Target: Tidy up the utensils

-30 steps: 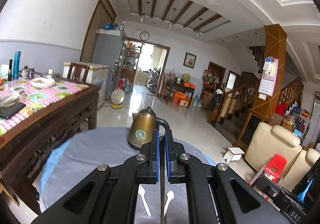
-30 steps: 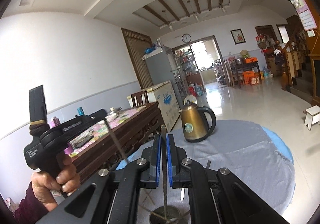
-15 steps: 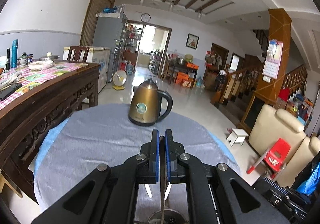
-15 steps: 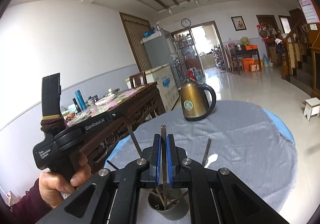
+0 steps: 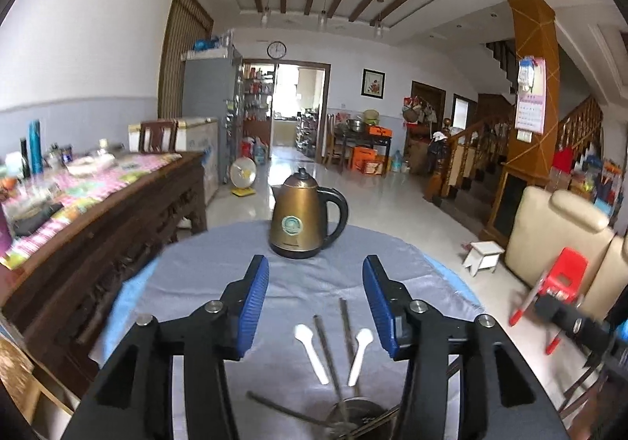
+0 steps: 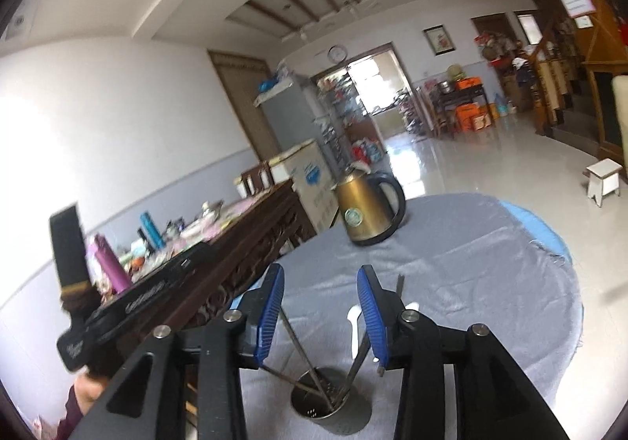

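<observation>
Both grippers stand over the metal utensil holder (image 6: 329, 400) with their jaws apart and nothing between the blue pads. The left gripper (image 5: 316, 306) and the right gripper (image 6: 320, 308) have each just been opening, and each chopstick they carried now appears to stand in the holder, so the step in hand reads as the release of a pair of metal chopsticks into the cup.

Seen from the right wrist, the holder sits on the grey tablecloth (image 6: 471, 275) directly below and just ahead of the right jaws, with several metal chopsticks (image 6: 302, 353) leaning out of it at different angles (one slants up toward the left pad, another toward the right pad). From the left wrist only the holder's rim shows at the bottom edge, under the gripper.

Two white spoons (image 5: 312, 351) lie flat on the cloth just beyond the holder, one either side of the leaning sticks, framed between the left gripper's pads but lower and farther out. They look like the utensils left to tidy. The next move probably calls for lifting clear of the leaning sticks without knocking them, then reaching forward and down to a spoon's thin handle. A gold kettle (image 5: 304, 220) stands well beyond, at the table's far side.
</observation>
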